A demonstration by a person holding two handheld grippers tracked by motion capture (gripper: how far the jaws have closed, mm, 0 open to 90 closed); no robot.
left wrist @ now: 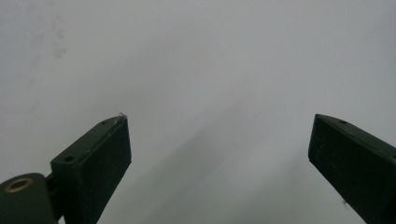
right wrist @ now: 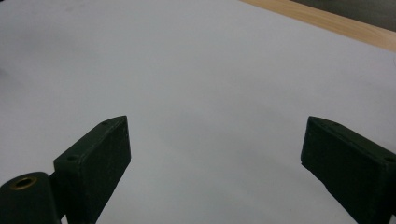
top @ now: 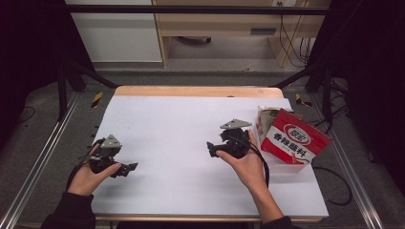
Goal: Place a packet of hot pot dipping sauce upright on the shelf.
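The tabletop point(top: 191, 119) is a smooth white matte sheet with a pale wooden edge at the far side. The left tool point(top: 125, 169) hovers low near its left edge, its flat black jaws wide apart and empty. The right tool point(top: 212, 149) is also spread apart and empty, beside a clear plastic box point(top: 286, 166) holding a glossy red-and-white packet point(top: 296, 138).

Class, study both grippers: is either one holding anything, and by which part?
Nothing is held. The left gripper and right gripper both have jaws wide apart over the bare white table.
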